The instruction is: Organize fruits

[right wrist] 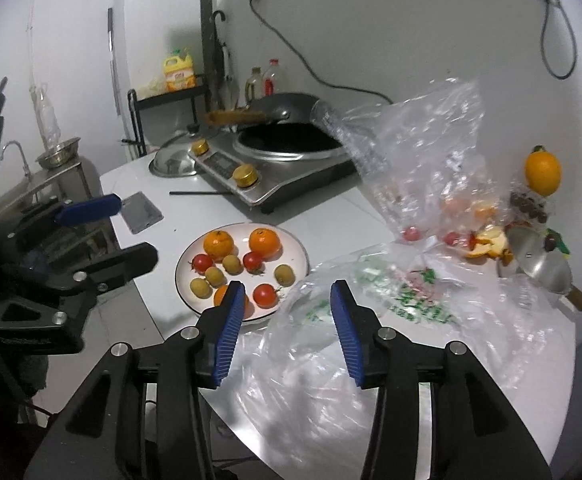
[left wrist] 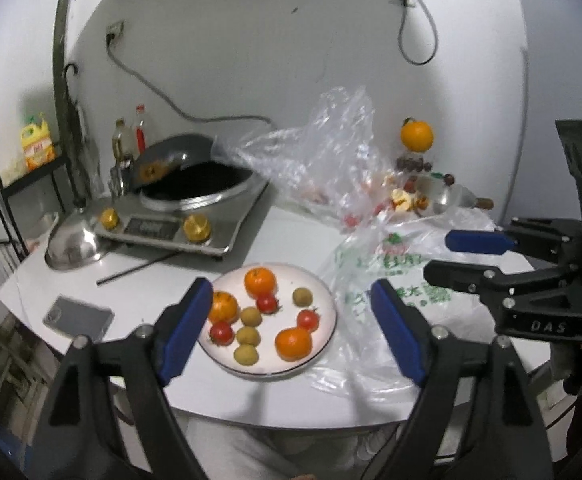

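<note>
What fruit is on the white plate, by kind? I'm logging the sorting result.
Oranges: 3
Cherry tomatoes: 3
Small yellow-green round fruits: 4
Total on the plate: 10

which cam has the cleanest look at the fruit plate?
Left wrist: the plate sits centred and all its fruit shows. In the right wrist view, the right gripper covers one orange and the plate's near rim.
</note>
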A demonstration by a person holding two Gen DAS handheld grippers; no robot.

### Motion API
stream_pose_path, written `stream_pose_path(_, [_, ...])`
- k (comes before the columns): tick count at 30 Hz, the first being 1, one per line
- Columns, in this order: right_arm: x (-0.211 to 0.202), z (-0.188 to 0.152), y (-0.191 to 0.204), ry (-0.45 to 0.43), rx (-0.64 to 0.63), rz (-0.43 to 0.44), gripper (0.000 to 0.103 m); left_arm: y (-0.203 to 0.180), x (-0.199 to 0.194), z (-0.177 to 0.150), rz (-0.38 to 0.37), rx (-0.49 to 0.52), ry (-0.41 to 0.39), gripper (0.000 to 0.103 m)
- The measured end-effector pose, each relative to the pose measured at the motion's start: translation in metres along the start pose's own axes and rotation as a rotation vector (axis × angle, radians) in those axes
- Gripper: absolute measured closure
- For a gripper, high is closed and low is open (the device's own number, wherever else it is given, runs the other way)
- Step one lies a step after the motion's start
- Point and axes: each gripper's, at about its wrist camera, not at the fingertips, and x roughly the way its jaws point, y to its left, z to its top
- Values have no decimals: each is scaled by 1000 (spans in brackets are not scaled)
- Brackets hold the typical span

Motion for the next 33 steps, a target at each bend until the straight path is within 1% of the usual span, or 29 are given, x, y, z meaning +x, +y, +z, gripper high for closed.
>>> stream_pose_path(4, [-24, 0, -4, -37, -5, -30, 55, -7, -19, 13, 1, -6, -38, 21])
stream_pose_path(6, [-35, 1, -7, -57, -7, -39, 55, -8, -29, 21, 16, -38, -58, 21])
stream_pose_path(9, [-51, 4, -11, -90, -10, -57, 54, -8, -43, 32, 19, -81, -80, 20])
stream_pose_path(11, [-62, 7, -14, -112, -10, -69, 53, -9, -49, 36, 28, -88, -88, 20])
stream_pose_path(12, [-68, 8, -15, -125, -8, -73, 51, -10, -53, 39, 29, -86, -96, 20])
stream_pose_path(13, [-74, 10, -16, -139, -8, -77, 45, -12, -56, 42, 32, -82, -105, 20])
stream_pose_path(14, [-80, 13, -16, -155, -8, -79, 41, -13, -59, 43, 33, -79, -112, 20])
stream_pose_path(18, [-102, 22, -15, -213, -22, -95, 39, -21, -76, 52, 33, -59, -156, 20])
stream_pose_path(20, [-111, 28, -14, -240, -32, -103, 35, -22, -84, 57, 41, -59, -178, 20])
stream_pose_path(26, [-136, 46, -10, -320, -55, -119, 35, -18, -103, 72, 74, -61, -234, 20])
stream_pose_path(33, [-155, 61, -7, -383, -77, -132, 35, -6, -124, 84, 119, -72, -294, 20])
